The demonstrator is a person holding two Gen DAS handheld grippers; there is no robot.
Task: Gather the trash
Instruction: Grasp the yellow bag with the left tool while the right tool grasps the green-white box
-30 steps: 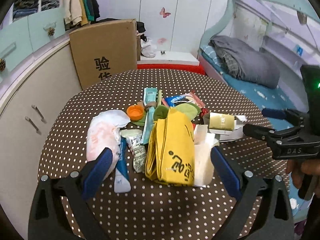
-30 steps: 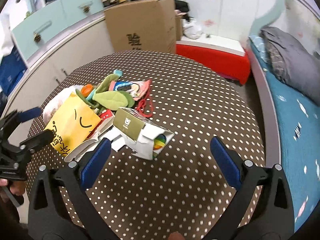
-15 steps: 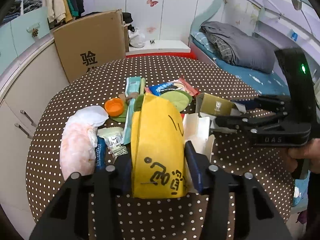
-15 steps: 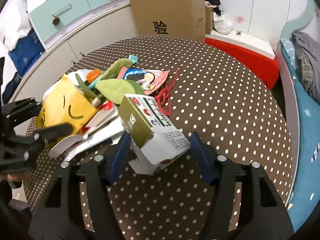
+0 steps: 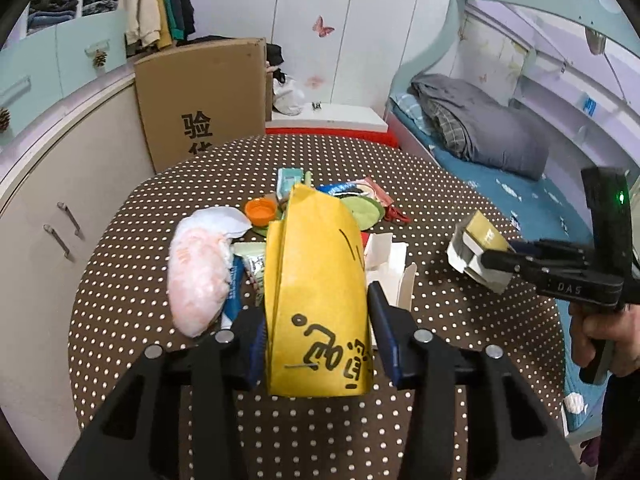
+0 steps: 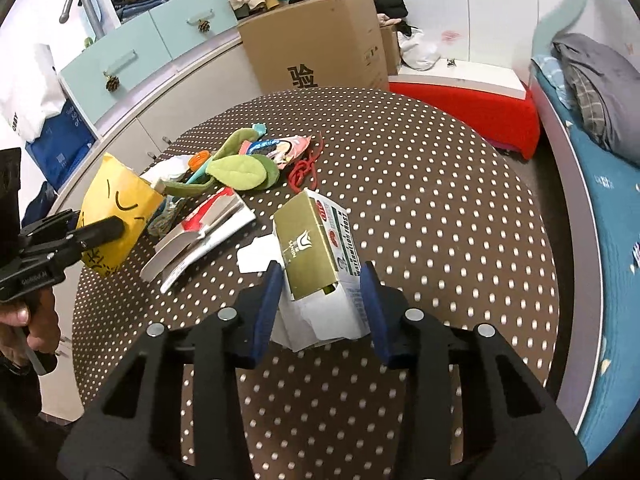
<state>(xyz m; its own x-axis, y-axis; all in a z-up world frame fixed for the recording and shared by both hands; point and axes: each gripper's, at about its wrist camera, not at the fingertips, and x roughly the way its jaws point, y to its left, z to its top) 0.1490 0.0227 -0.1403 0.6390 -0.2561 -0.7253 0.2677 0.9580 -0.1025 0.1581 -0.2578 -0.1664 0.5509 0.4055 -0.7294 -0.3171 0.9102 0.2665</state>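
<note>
Two grippers are seen over a round, brown, white-dotted worktop (image 6: 440,184); the left gripper (image 5: 318,332) is clamped on a yellow paper bag (image 5: 320,280), its blue fingers (image 5: 382,320) having just been closing and now pressed on the bag's two sides; the bag is held upright at the worktop's 6 o'clock in the left wrist view. The right gripper (image 6: 318,300) is clamped on a gold-and-white carton (image 6: 316,256), its fingers having just been closing too; in the left wrist view the carton (image 5: 478,252) is seen at 3 o'clock, raised off the surface. Behind the bag, a heap of trash is left lying: an orange cap (image 5: 260,213), a pink-and-white wrapper (image 5: 198,276), green felt leaves (image 6: 240,168), a red cord (image 6: 304,166) and opened white packaging (image 6: 200,240). A cardboard box (image 6: 320,44) is stood beyond the worktop at 12 o'clock.
</note>
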